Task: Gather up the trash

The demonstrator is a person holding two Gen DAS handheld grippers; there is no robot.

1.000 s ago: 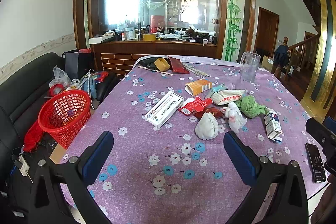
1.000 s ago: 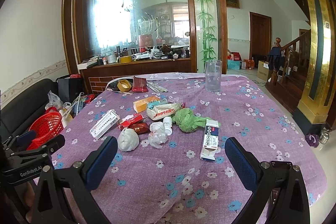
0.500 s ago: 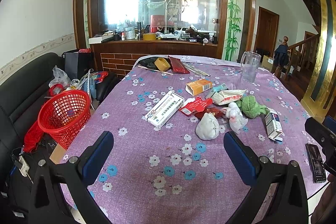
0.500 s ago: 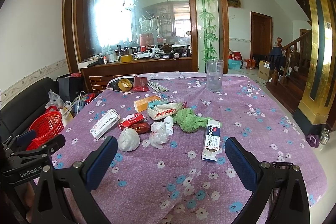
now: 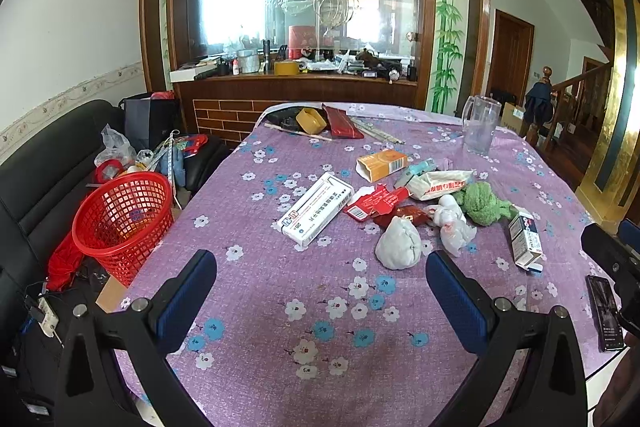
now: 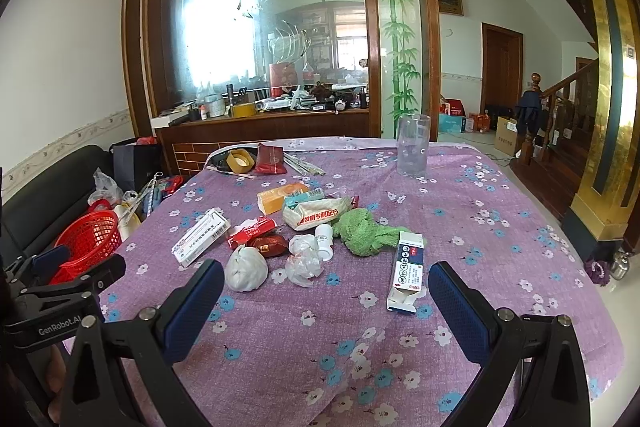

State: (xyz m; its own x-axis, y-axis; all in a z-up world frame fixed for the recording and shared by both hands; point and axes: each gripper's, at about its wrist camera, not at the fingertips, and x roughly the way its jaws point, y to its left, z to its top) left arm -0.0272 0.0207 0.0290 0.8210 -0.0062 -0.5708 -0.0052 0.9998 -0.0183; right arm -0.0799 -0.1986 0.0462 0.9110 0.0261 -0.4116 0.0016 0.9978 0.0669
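Purple flowered cloth covers the table (image 5: 304, 307), the biggest thing before my jaws, and it runs bare from my fingertips forward until the trash begins. Both my grippers hover low over its near edge, level and pointing across it. My left gripper (image 5: 320, 283) stands wide, nothing between its blue pads; my right gripper (image 6: 320, 293) is just as wide and just as empty (each shows at the edge of the other's view, side by side).

Off the table's left edge, left of my left jaws and lower than the cloth, stands the red basket (image 5: 122, 215), upright, mouth open, against a black sofa (image 5: 36, 163).

Ahead of my jaws the trash lies in one loose cluster mid-table. Largest is the long white box (image 5: 316, 209), ahead of my left jaws. The green cloth wad (image 6: 362, 231) sits ahead between my right jaws, beside the cream printed packet (image 6: 314, 213). The blue-and-white carton (image 6: 406, 271) lies just inside my right finger. The white tied bag (image 6: 245, 269) lies just beyond my right gripper's left finger, with crumpled clear plastic (image 6: 304, 263) beside it. Beyond stand an orange box (image 5: 382, 165) and, farther, a clear jug (image 6: 413, 145).

A dark phone (image 5: 605, 311) lies near the table's edge, right of my left jaws.
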